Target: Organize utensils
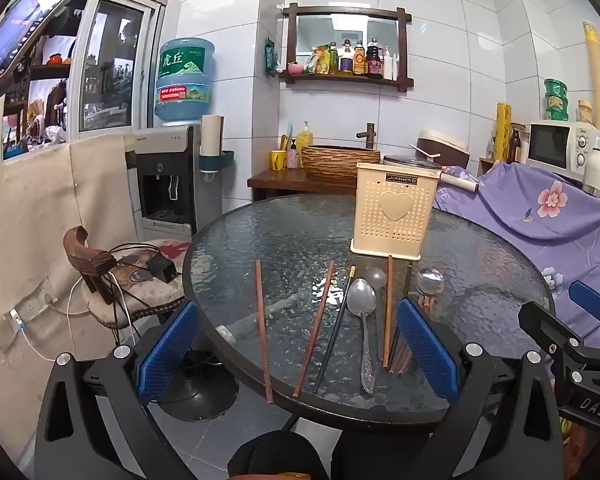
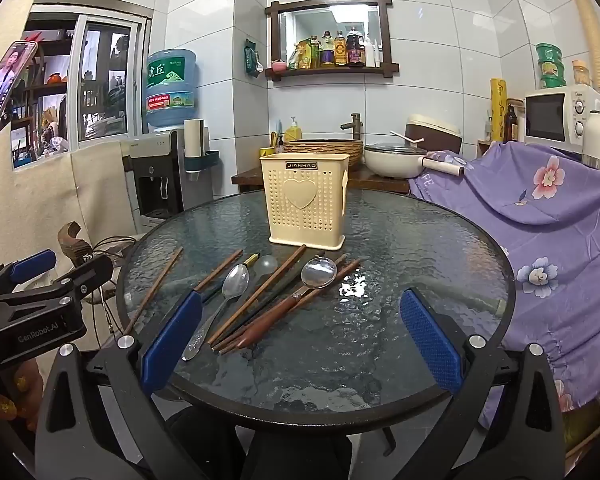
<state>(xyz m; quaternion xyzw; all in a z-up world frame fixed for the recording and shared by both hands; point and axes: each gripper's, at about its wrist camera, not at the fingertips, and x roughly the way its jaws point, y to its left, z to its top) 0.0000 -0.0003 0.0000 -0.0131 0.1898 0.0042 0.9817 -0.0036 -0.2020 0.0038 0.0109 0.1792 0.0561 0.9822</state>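
Observation:
A cream perforated utensil holder (image 1: 394, 210) (image 2: 305, 203) stands upright at the back of the round glass table (image 1: 284, 240) (image 2: 420, 248). In front of it lie several brown chopsticks (image 1: 262, 328) (image 2: 256, 292), a black chopstick (image 1: 334, 332), a metal spoon (image 1: 364, 320) (image 2: 224, 300), a clear plastic spoon (image 1: 376, 278) (image 2: 267, 264) and a wooden-handled ladle (image 1: 430, 282) (image 2: 318, 274). My left gripper (image 1: 296, 356) is open and empty above the table's near edge. My right gripper (image 2: 300, 340) is open and empty, just right of the utensils.
A cushioned wooden chair (image 1: 132, 276) with cables stands left of the table. A water dispenser (image 1: 168, 176) is behind it. A purple floral cloth (image 2: 540, 208) covers furniture on the right. A basin counter (image 2: 324, 152) is behind the table.

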